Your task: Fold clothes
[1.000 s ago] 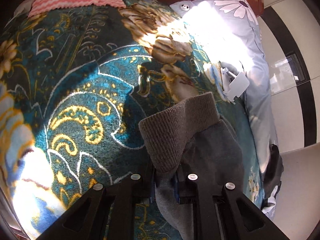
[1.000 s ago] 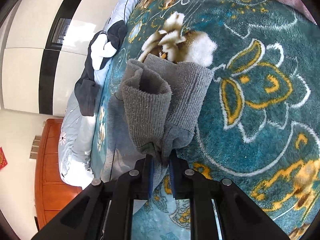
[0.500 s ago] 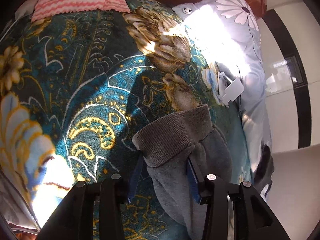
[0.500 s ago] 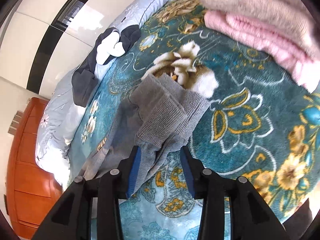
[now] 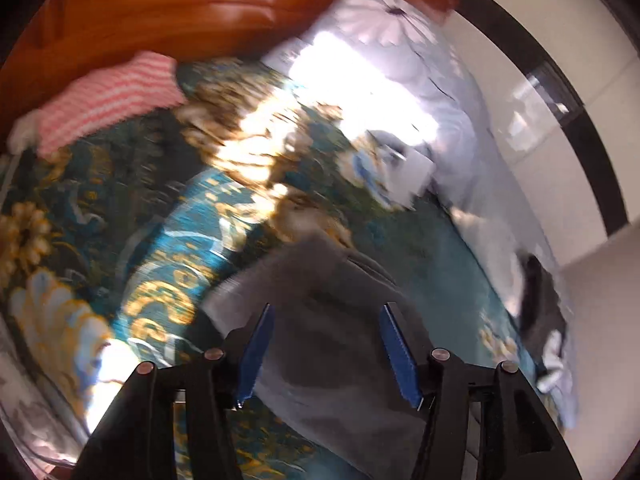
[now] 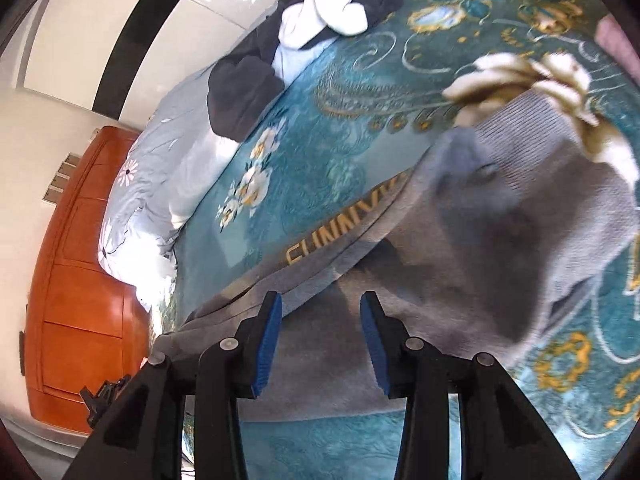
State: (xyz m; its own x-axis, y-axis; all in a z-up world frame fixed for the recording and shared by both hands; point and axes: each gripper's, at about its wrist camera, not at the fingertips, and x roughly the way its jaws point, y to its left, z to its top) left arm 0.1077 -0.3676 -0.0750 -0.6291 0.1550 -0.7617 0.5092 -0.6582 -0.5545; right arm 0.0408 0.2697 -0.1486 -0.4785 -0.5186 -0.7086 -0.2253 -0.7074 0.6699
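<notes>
The soft grey knitted garment [image 6: 500, 240] lay released on the teal floral blanket [image 6: 320, 140]. The left tongs [image 5: 326, 350] were opening and the right tongs [image 6: 320, 340] stood half-open, nothing gripped. The blurred fold was perhaps loose and could be dragged apart.

Bare blanket [image 6: 328, 168] between grey garment [image 6: 500, 248] and dark clothes pile [image 6: 256, 76].
</notes>
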